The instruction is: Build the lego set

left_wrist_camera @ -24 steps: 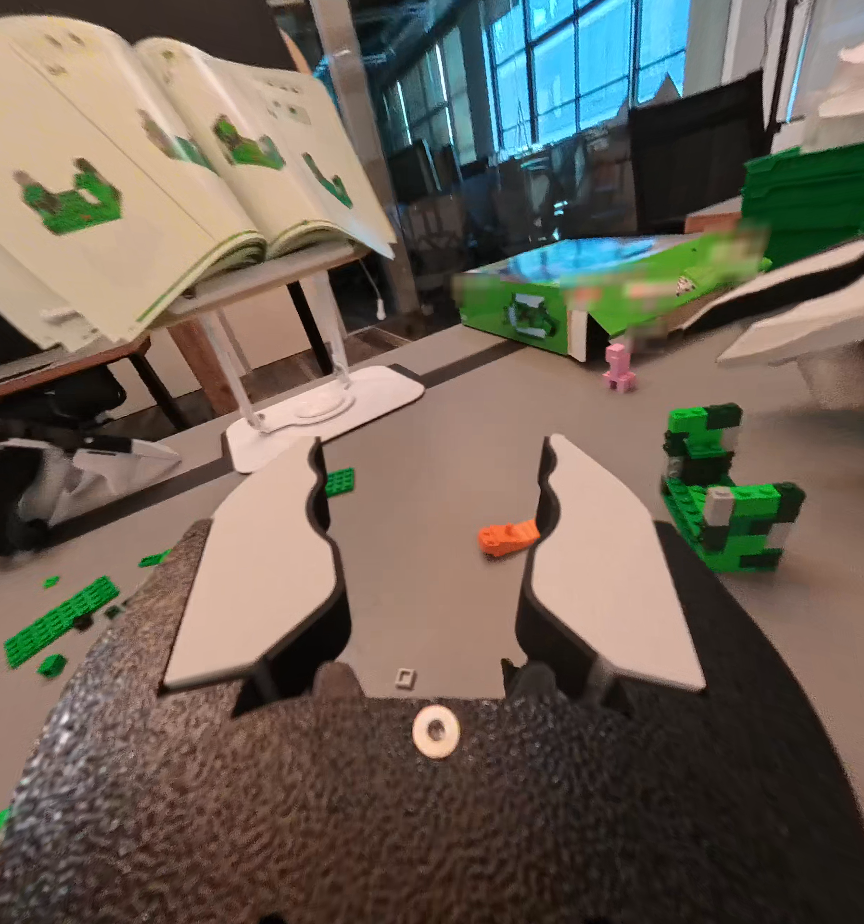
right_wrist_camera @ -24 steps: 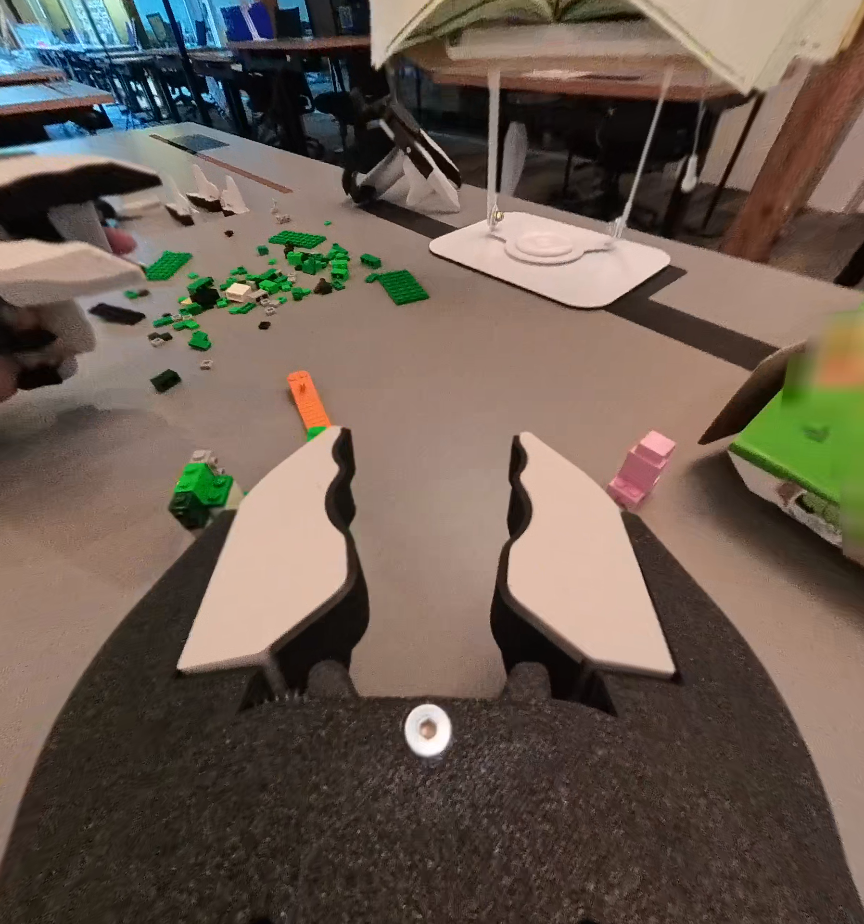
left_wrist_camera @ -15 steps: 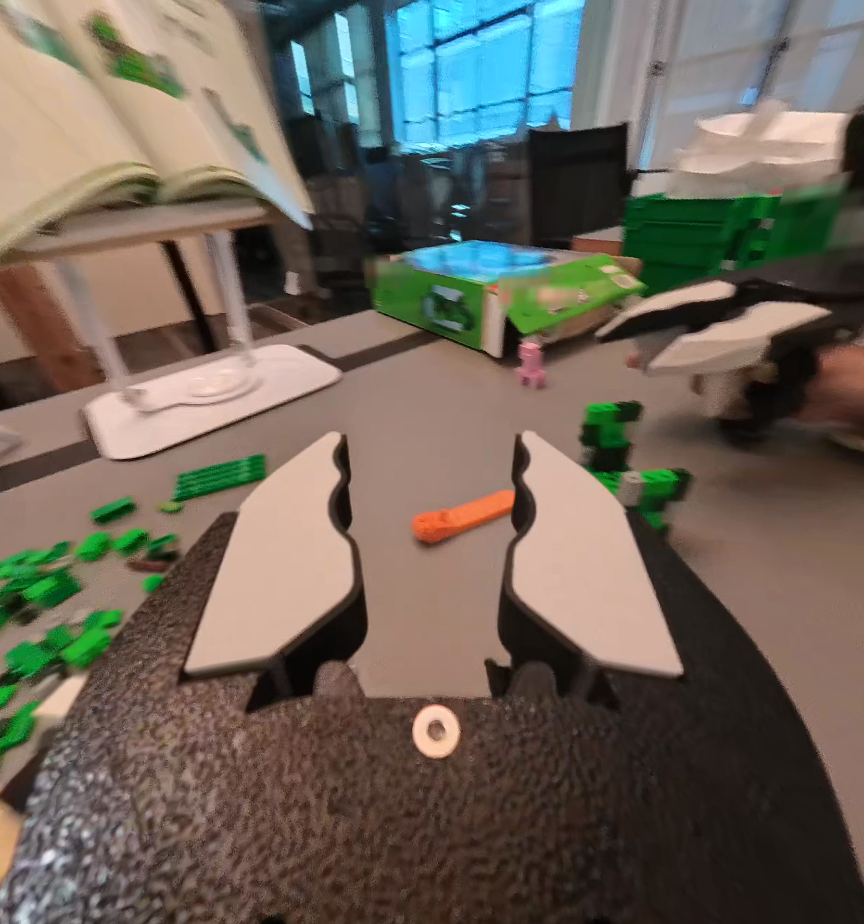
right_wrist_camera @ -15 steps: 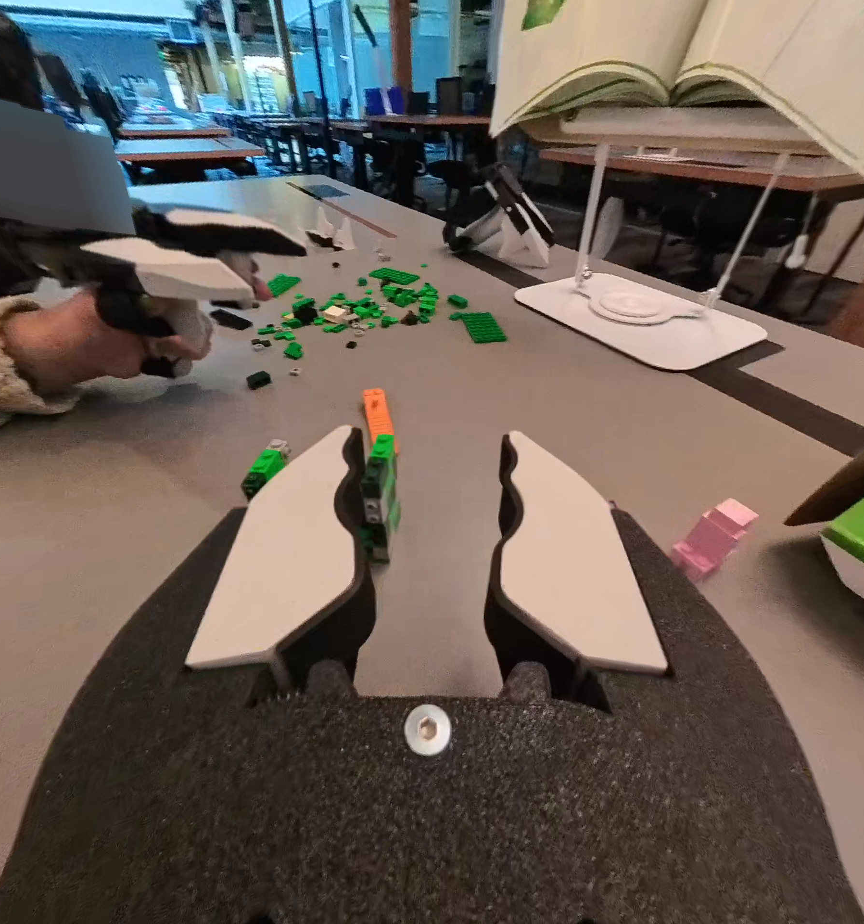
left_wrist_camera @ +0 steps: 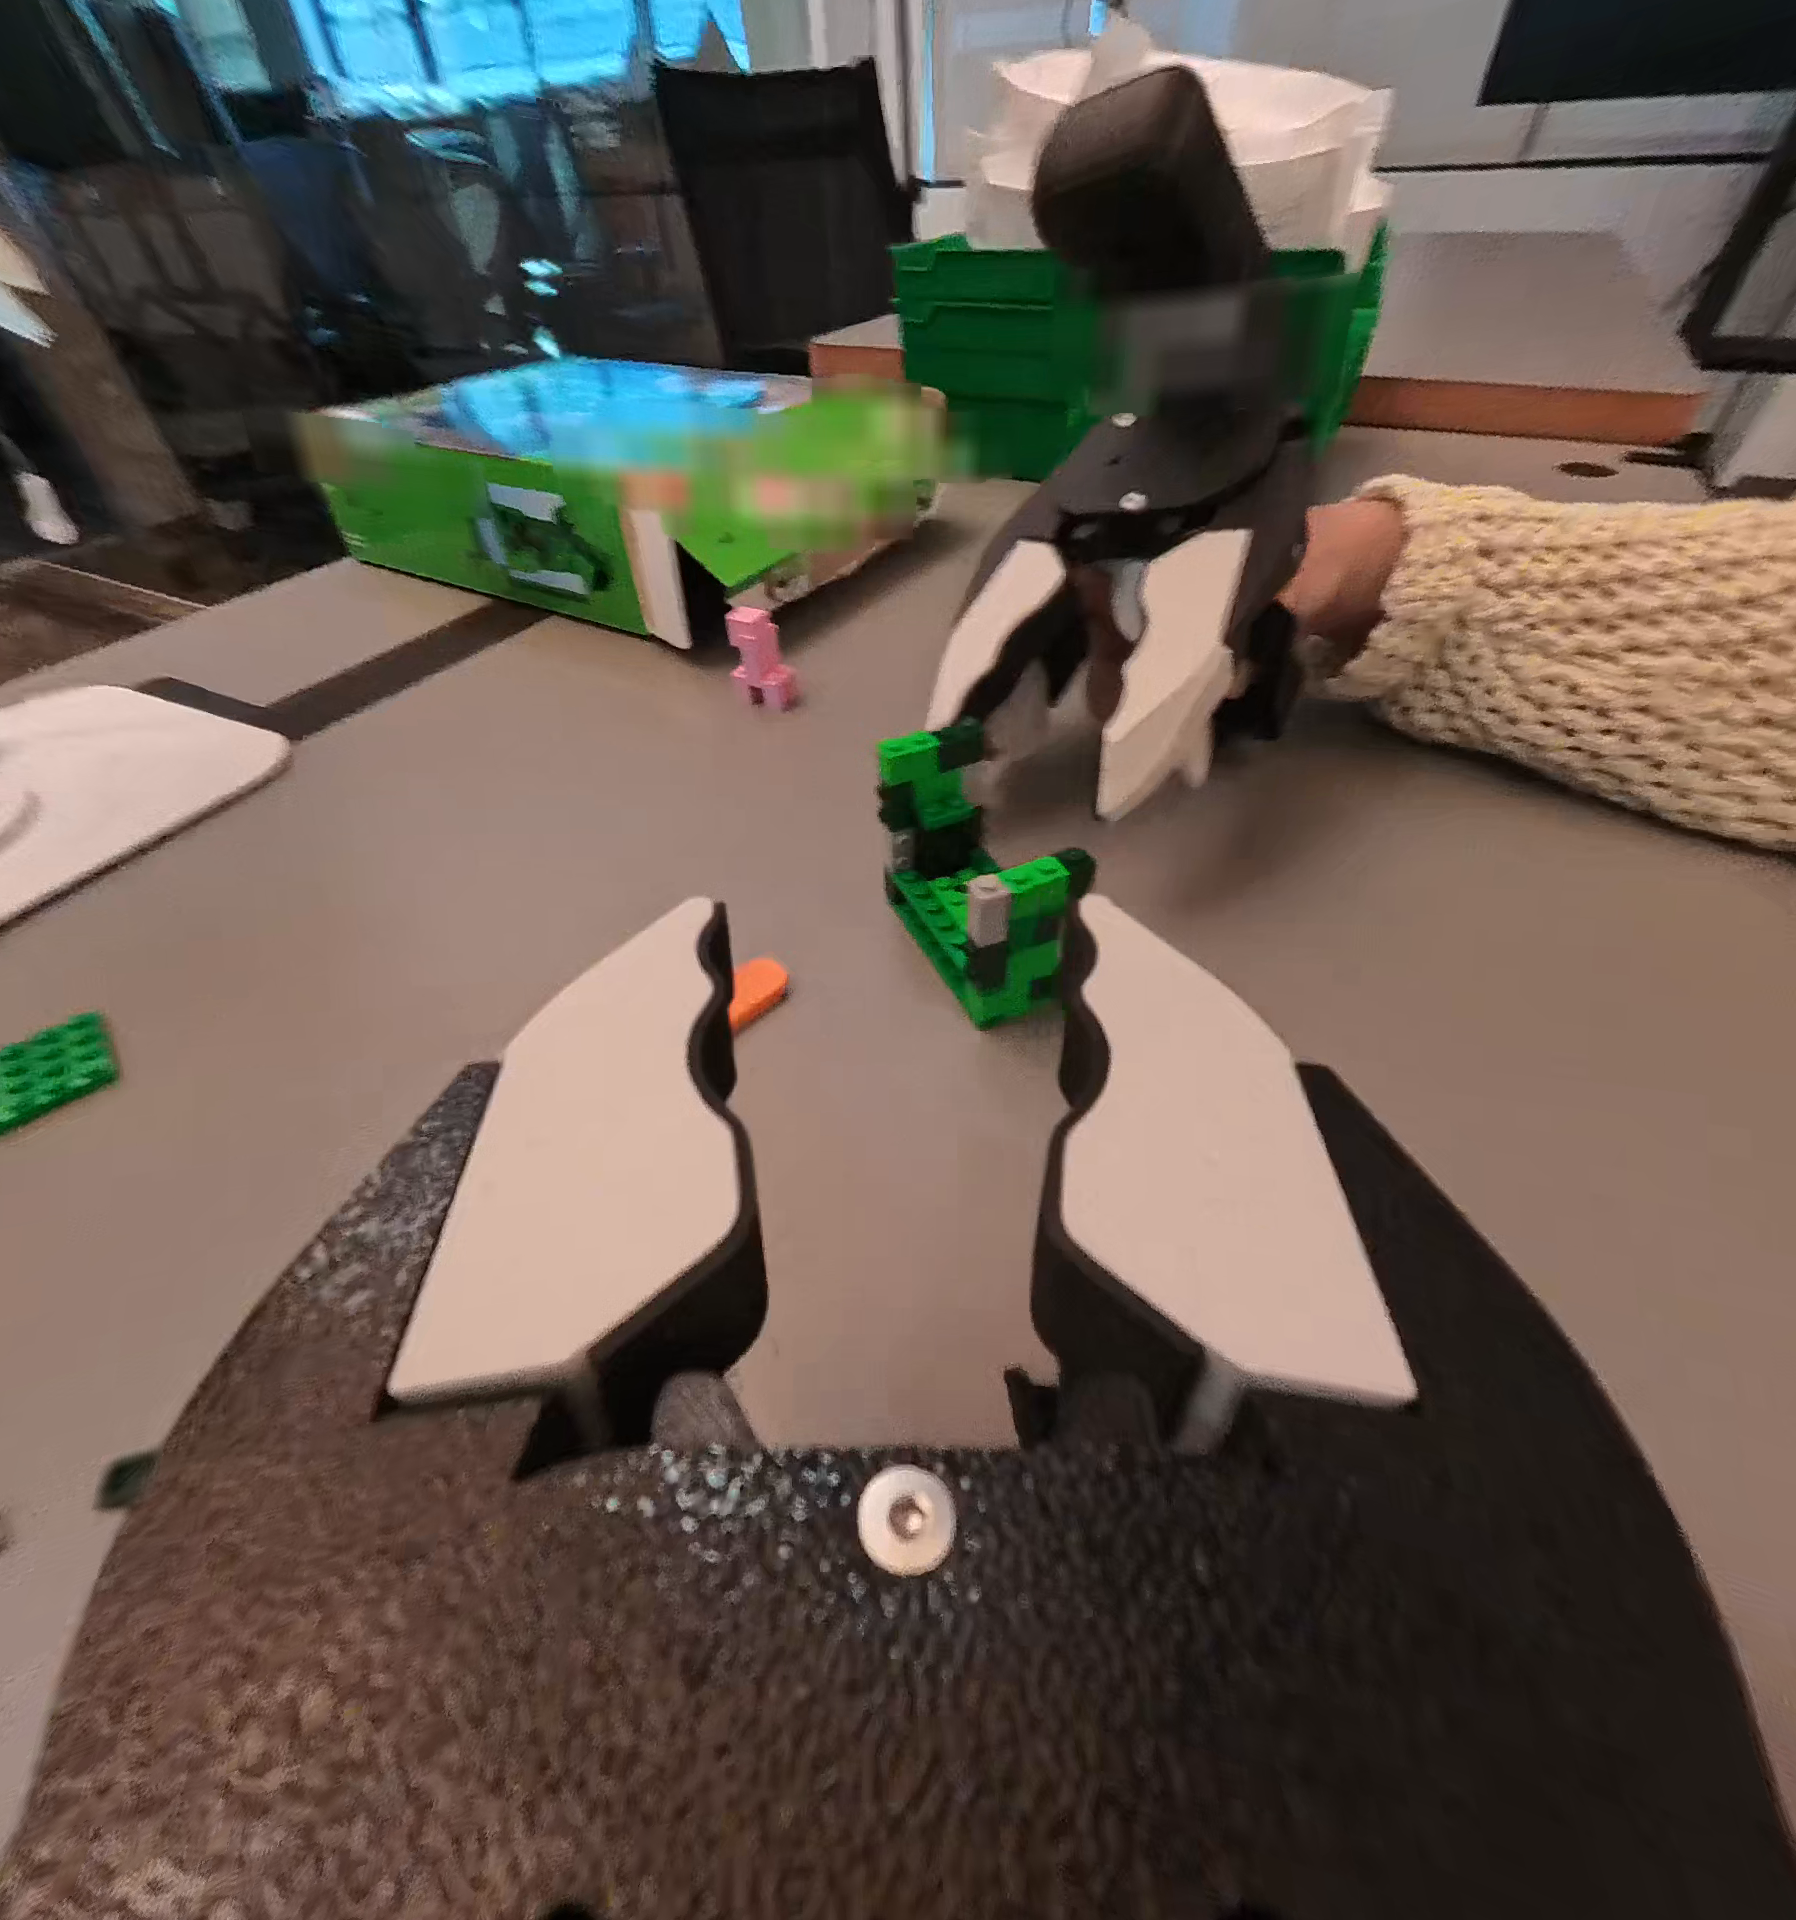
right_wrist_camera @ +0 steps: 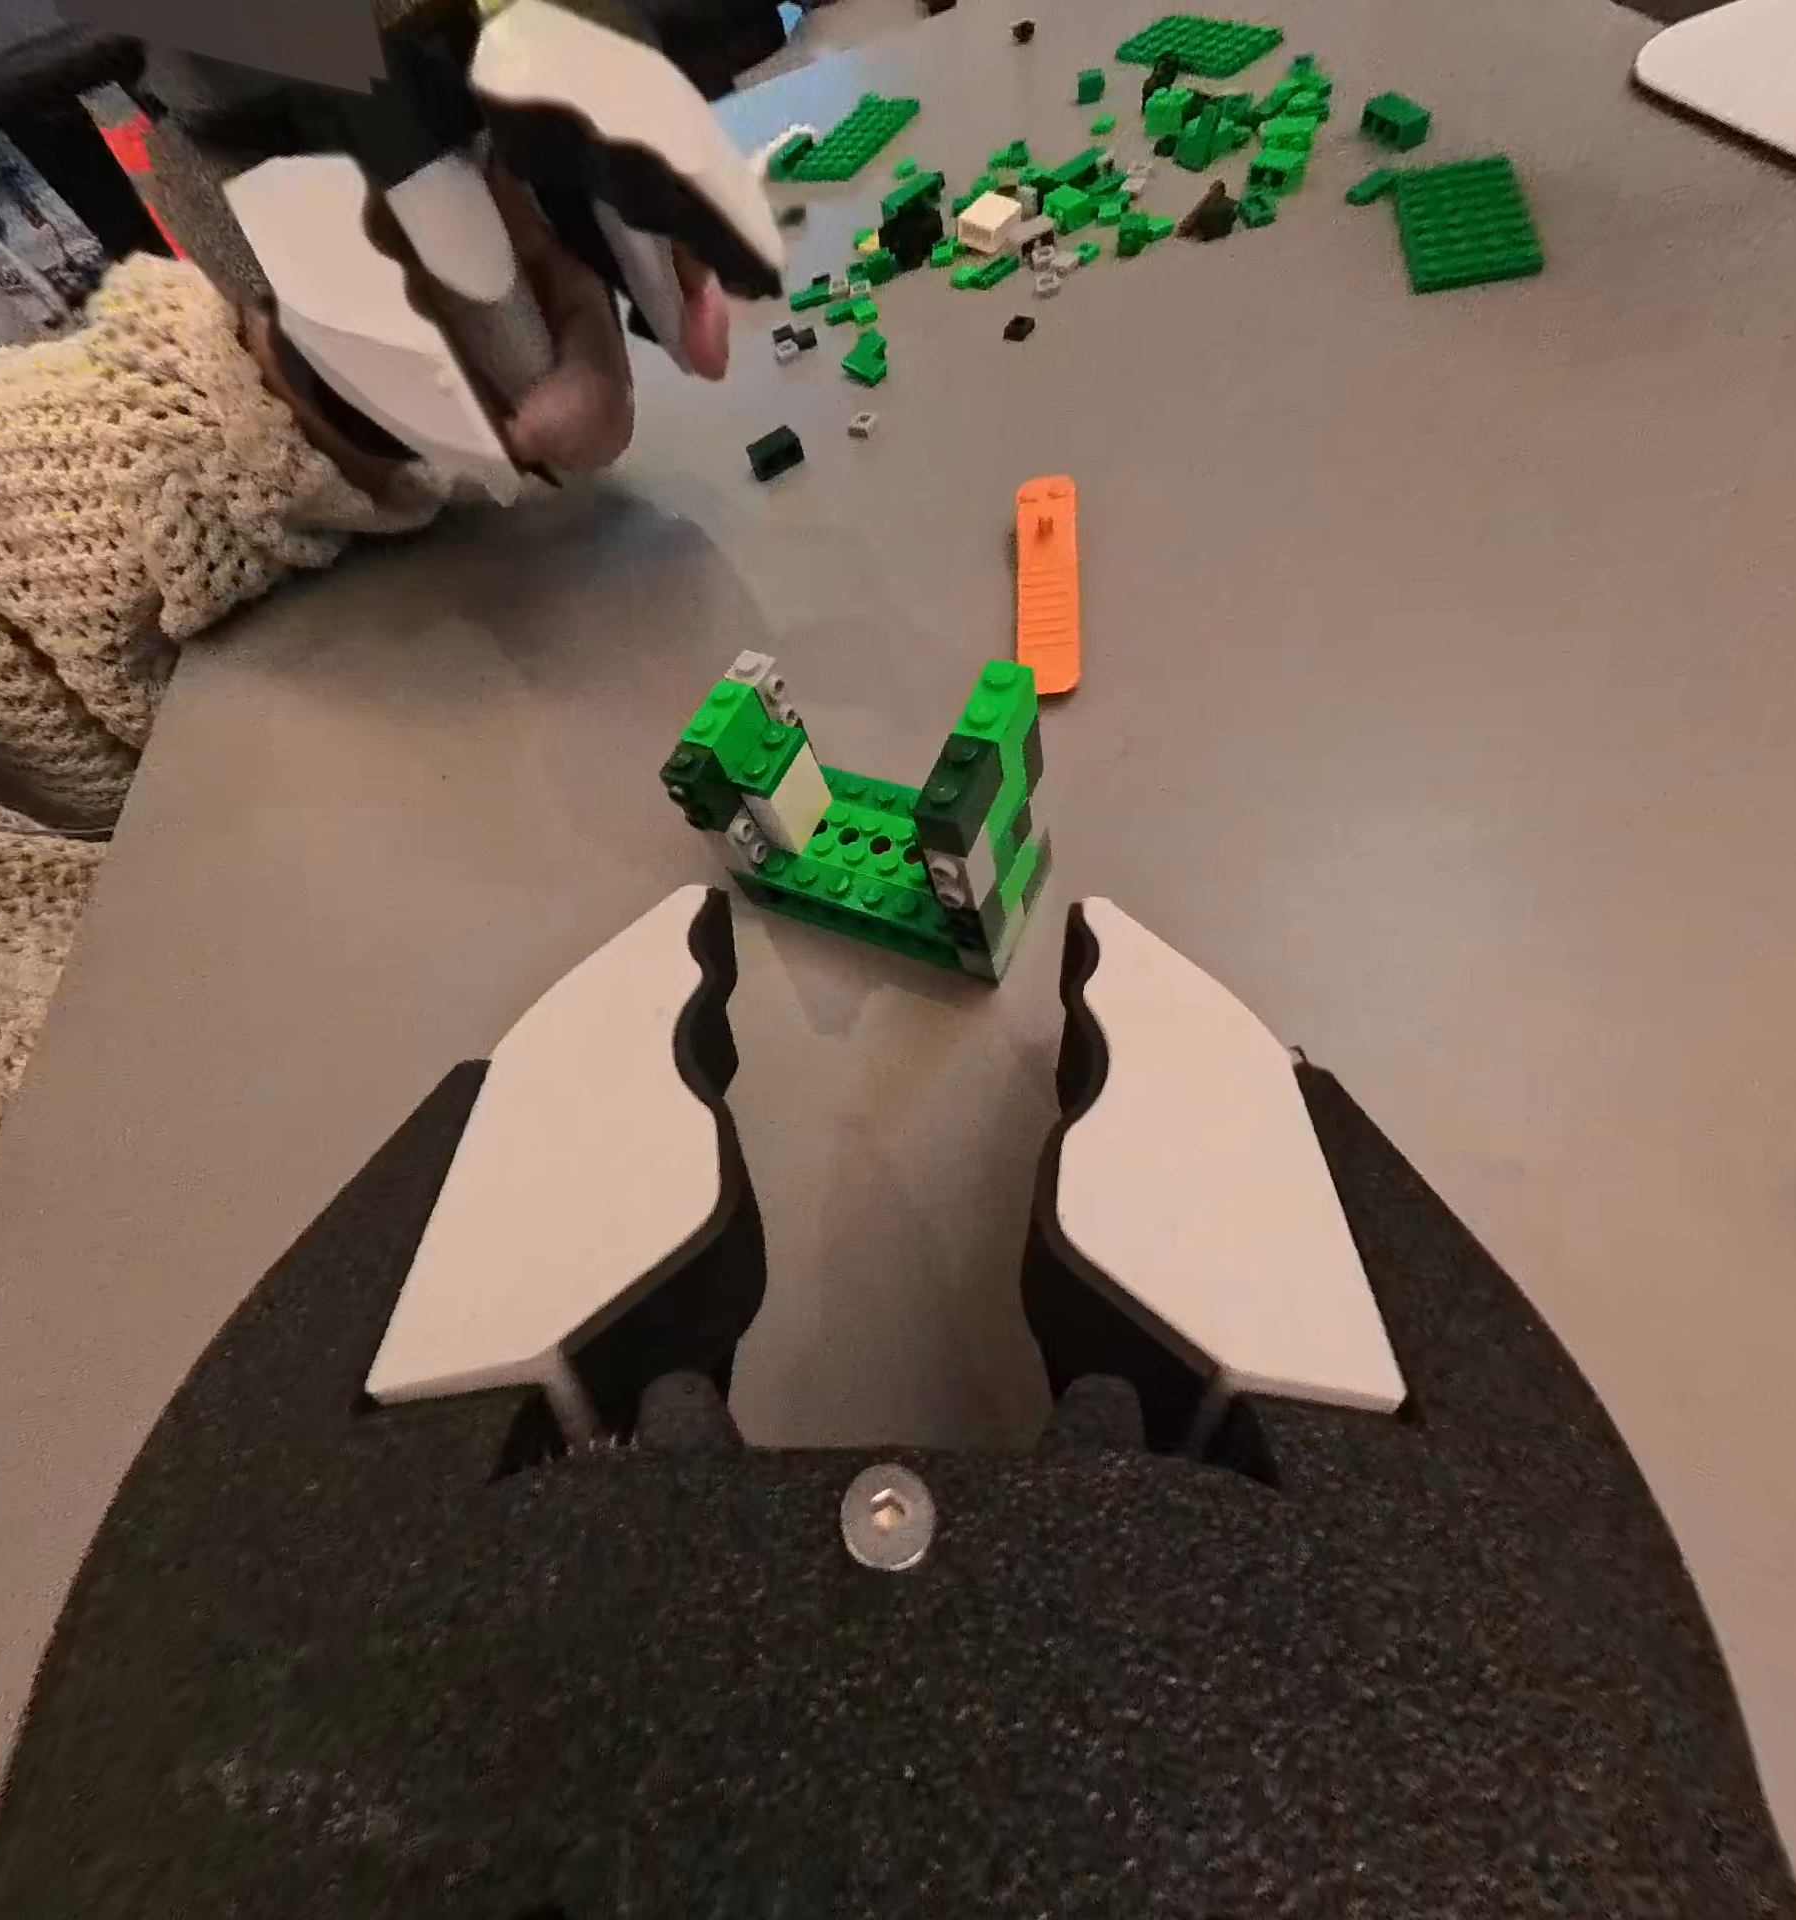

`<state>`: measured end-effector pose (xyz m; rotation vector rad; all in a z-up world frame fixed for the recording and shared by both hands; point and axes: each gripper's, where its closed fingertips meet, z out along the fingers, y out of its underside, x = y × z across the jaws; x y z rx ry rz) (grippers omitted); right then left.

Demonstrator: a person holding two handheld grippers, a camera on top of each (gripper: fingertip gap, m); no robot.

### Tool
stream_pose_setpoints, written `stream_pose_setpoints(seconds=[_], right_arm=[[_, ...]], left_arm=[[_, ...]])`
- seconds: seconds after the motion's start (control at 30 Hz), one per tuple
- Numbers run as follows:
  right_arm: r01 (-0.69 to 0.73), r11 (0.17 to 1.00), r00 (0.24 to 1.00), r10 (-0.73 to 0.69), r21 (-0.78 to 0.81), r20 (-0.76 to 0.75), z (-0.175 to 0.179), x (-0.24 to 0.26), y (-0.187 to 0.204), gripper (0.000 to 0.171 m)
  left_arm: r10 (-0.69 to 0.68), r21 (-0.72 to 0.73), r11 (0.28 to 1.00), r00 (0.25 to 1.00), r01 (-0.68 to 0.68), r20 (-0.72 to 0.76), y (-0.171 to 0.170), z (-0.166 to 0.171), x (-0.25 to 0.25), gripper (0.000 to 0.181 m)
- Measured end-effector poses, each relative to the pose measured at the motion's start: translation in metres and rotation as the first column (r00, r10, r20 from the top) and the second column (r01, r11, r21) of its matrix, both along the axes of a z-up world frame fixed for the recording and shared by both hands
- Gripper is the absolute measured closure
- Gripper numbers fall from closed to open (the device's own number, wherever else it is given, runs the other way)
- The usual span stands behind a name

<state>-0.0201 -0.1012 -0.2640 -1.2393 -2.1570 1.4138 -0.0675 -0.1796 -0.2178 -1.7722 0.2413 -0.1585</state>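
Note:
A small green U-shaped lego build (right_wrist_camera: 863, 821) with dark green, grey and white bricks stands on the grey table; it also shows in the left wrist view (left_wrist_camera: 977, 883). My right gripper (right_wrist_camera: 899, 914) is open and empty, hovering just in front of the build. My left gripper (left_wrist_camera: 894, 925) is open and empty, its right finger close beside the build. The right gripper appears farther off in the left wrist view (left_wrist_camera: 1070, 738), tips beside the build's tall end. The left gripper appears in the right wrist view (right_wrist_camera: 520, 239), up at the left.
An orange brick separator (right_wrist_camera: 1048, 582) lies beyond the build. A pile of loose green bricks (right_wrist_camera: 1112, 197) and a green plate (right_wrist_camera: 1465, 223) lie farther back. A pink figure (left_wrist_camera: 761, 657), a green box (left_wrist_camera: 561, 509), a white stand base (left_wrist_camera: 73, 769) and a knitted sleeve (left_wrist_camera: 1621, 644) are around. The orange brick separator (right_wrist_camera: 1048, 582) lies around 9 cm away from my left fingertips.
Both grippers have swung toward the green build and closed in on it. The right gripper has tilted down over it. Both stayed open.

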Motion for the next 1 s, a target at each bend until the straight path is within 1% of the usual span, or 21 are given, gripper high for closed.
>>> stream_pose_setpoints(seconds=[0.07,0.13,0.2,0.27,0.37,0.5,0.6,0.67,0.77,0.93,1.0], right_arm=[[-0.022,0.999,0.999,0.022,0.023,0.024,-0.006,0.001,-0.003,0.112],[-0.078,0.996,0.996,0.077,0.030,0.035,-0.008,0.006,-0.010,0.118],[-0.157,0.987,0.986,0.158,-0.013,0.055,-0.007,0.016,-0.021,0.123],[-0.183,0.982,0.979,0.187,-0.047,0.079,-0.007,0.022,-0.025,0.124],[-0.152,0.987,0.983,0.157,-0.057,0.090,-0.007,0.019,-0.021,0.122],[-0.129,0.991,0.988,0.130,-0.016,0.084,-0.010,0.022,-0.017,0.122],[-0.093,0.995,0.995,0.094,-0.025,0.035,-0.004,0.023,-0.012,0.125],[-0.057,0.997,0.998,0.056,-0.044,-0.026,0.005,0.022,-0.007,0.131],[-0.003,0.997,0.996,-0.003,-0.076,-0.084,0.014,0.019,0.001,0.134],[0.058,0.992,0.979,-0.079,-0.116,-0.187,0.029,0.013,0.013,0.157],[0.135,0.984,0.962,-0.158,-0.113,-0.223,0.033,0.007,0.025,0.167]], left_arm=[[-0.033,-0.039,0.999,0.999,0.034,0.018,0.000,-0.006,0.005,0.120],[-0.036,-0.068,0.997,0.999,0.036,0.008,-0.001,-0.011,0.004,0.119],[-0.040,-0.079,0.996,0.999,0.040,0.005,-0.002,-0.012,0.003,0.118],[-0.050,-0.087,0.995,0.999,0.052,0.021,-0.004,-0.012,0.003,0.118],[-0.086,-0.093,0.992,0.996,0.089,0.040,-0.005,-0.013,0.008,0.118],[-0.122,-0.120,0.985,0.992,0.125,0.030,-0.005,-0.018,0.018,0.118],[-0.133,-0.162,0.978,0.991,0.132,0.003,-0.002,-0.028,0.027,0.114],[-0.127,-0.190,0.974,0.992,0.120,-0.023,0.002,-0.035,0.031,0.110],[-0.102,-0.208,0.974,0.993,0.087,-0.061,0.008,-0.039,0.032,0.106],[-0.025,-0.185,0.983,0.997,0.011,-0.075,0.014,-0.037,0.024,0.108],[0.010,-0.168,0.985,0.998,-0.021,-0.067,0.014,-0.034,0.018,0.110]])
